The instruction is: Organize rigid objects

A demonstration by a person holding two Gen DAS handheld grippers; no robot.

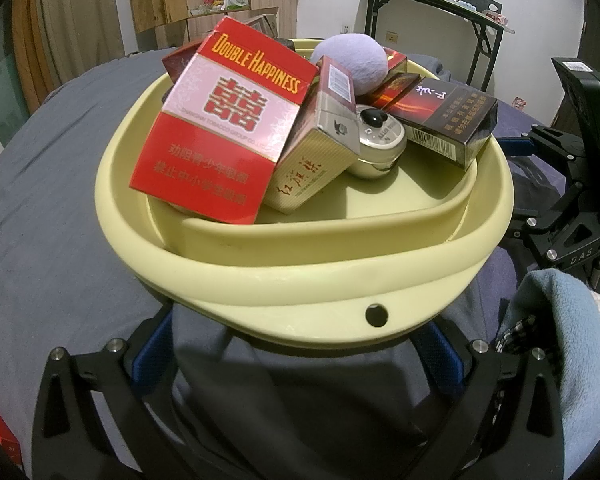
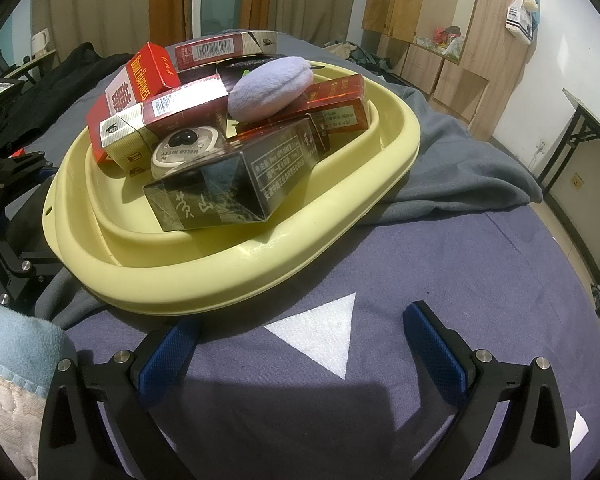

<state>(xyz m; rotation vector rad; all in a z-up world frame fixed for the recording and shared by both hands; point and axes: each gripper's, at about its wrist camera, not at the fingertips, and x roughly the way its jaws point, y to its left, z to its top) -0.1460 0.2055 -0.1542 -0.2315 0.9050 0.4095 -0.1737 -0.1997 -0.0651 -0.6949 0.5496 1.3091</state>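
Both tongs, left (image 1: 300, 344) and right (image 2: 300, 332), gape wide and empty beside the heaped yellow basin (image 2: 236, 280) on grey bedding (image 2: 440, 184).

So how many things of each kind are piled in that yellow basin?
Cigarette boxes: 5 plainly seen, others may be hidden
Purple plush puff: 1
Round Hello Kitty tin: 1
Total: 7 at least, all in the basin
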